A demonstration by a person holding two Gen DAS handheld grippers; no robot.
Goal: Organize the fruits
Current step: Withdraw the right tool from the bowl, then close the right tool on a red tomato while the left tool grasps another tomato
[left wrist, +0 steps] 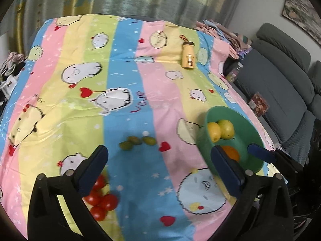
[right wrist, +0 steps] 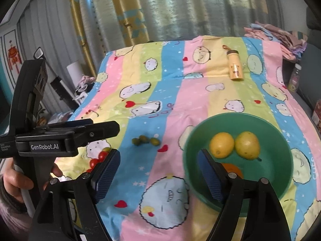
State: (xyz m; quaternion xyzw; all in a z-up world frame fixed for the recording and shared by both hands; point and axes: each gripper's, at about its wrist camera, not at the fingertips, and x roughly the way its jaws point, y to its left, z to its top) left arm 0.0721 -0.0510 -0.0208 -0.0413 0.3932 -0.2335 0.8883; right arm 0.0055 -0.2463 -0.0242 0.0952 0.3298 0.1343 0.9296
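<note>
Landmark: the round green plastic bowl [right wrist: 280, 160] sits on a table covered by a striped pastel cartoon-print cloth [right wrist: 172, 92].
Already in the bowl: two yellow lemon-like fruits [right wrist: 221, 145] lie side by side, touching, with a round orange fruit [right wrist: 232, 169] nearer the camera, partly hidden behind a finger of the right gripper.
Still outside the bowl: three small green olive-like fruits [left wrist: 138, 141] lie in a cluster on the cloth well to the bowl's left; a heap of small red cherry tomatoes [left wrist: 101, 200] lies further left and nearer.
Progress, as a judgement: the large fruits look sorted; the small ones remain.
Left gripper [left wrist: 158, 172]: jaws wide, nothing between them, the tomatoes just beside its left finger.
Right gripper [right wrist: 158, 177]: jaws apart, empty, its right finger over the bowl.
Not fruit: a yellow bottle with a brown cap [left wrist: 188, 55] lies far beyond the bowl.
</note>
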